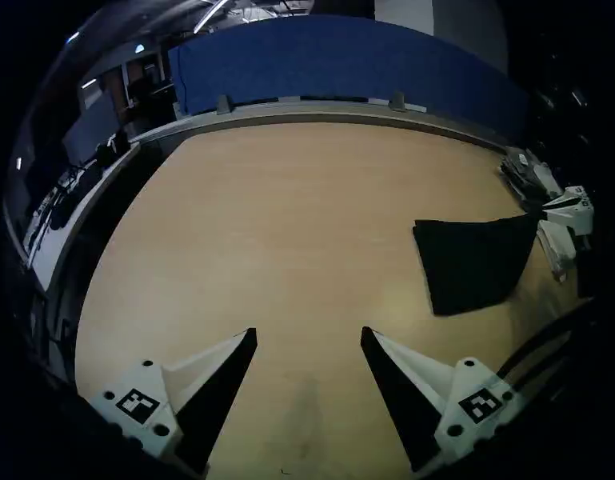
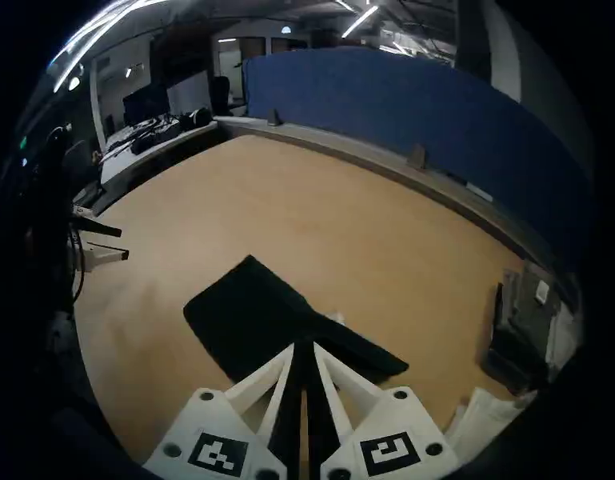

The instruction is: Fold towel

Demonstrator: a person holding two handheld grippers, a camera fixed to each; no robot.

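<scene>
A black towel lies on the light wooden table, with its right corner pulled up off the surface. That corner runs to my right gripper, seen at the far right of the left gripper view. In the right gripper view, my right gripper is shut on the near edge of the towel, which spreads out ahead of it. My left gripper stands open over bare table, well left of the towel and holding nothing. It appears again at the left edge as the left gripper, with its fingers apart.
A blue partition runs along the table's far edge. Grey and white equipment sits near the table's right end. Desks with monitors stand beyond the left side. Wide bare tabletop lies ahead of the towel.
</scene>
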